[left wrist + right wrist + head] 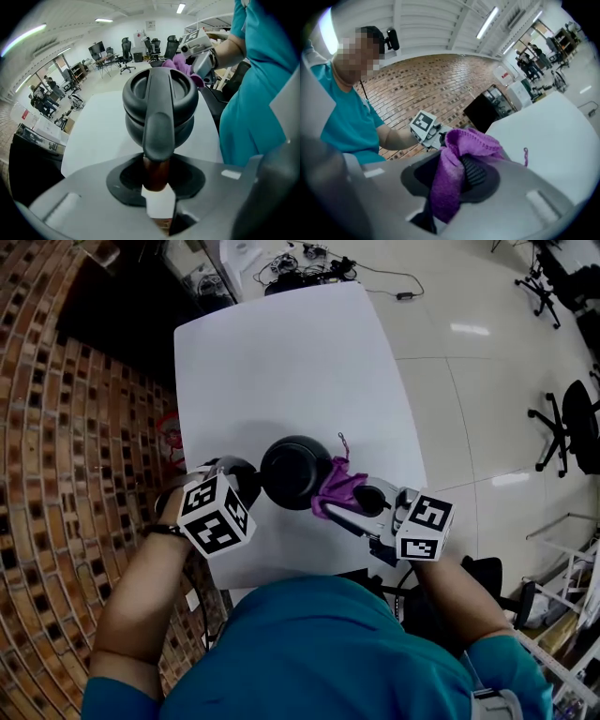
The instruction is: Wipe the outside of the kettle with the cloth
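A black kettle (295, 472) stands on the white table (281, 362), near its front edge. My left gripper (242, 476) comes at it from the left and is shut on the kettle's handle (158, 126), which runs down between the jaws in the left gripper view. My right gripper (349, 495) is at the kettle's right side, shut on a purple cloth (336, 482). The cloth (471, 140) bunches over the jaws in the right gripper view and hides the kettle there. In the head view the cloth lies against the kettle's right flank.
A brick surface (56, 427) lies to the table's left, with a red object (171, 437) by the table's left edge. Cables and gear (309, 263) sit past the far edge. An office chair (572, 427) stands on the tiled floor at right.
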Tool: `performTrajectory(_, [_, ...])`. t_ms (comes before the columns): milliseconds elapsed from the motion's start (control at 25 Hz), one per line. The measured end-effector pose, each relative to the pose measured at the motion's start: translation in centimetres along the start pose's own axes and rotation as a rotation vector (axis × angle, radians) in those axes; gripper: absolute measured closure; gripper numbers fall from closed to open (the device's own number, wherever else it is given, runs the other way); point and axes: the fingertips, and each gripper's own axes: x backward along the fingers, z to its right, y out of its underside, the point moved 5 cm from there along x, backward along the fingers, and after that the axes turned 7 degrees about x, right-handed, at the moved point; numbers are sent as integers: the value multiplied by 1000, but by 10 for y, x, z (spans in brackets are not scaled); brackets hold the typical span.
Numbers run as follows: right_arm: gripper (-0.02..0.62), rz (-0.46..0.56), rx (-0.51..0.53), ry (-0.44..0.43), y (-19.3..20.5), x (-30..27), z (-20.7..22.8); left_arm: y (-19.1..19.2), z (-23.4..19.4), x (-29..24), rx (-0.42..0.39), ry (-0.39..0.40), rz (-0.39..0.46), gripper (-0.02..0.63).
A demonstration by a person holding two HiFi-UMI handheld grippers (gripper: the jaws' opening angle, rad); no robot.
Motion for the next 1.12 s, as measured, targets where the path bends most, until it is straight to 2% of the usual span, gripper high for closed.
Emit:
performTrajectory(160, [492, -24, -5, -19, 4, -8, -16, 9, 3, -3, -15, -8, -10, 503])
performTrajectory(280, [492, -85, 18, -72, 10, -9, -27, 3, 5, -1, -23, -10, 20, 503])
performTrajectory(440, [491, -252, 157, -278, 9, 11, -36, -13, 6, 0, -37, -17, 71, 503])
performTrajectory(520, [491, -289, 196, -362, -17, 34, -24, -19, 5, -3, -67, -31, 74, 503])
performTrajectory(640, [491, -258, 185, -392, -81, 49, 12, -20, 5, -5, -121, -51, 66, 503])
performTrajectory(760, [491, -344, 217, -434, -120, 9, 50, -17, 4, -5, -135, -67, 77, 503])
performTrajectory(840, [491, -433, 231, -523, -125, -36, 68, -17, 4, -4, -135, -73, 79, 503])
performTrajectory(1000, [491, -574, 70, -742, -109, -126, 91, -19, 4, -3, -135, -76, 81, 503])
performTrajectory(1120, [491, -783, -32, -868, -74, -167, 82, -18, 3, -3, -122, -71, 78, 503])
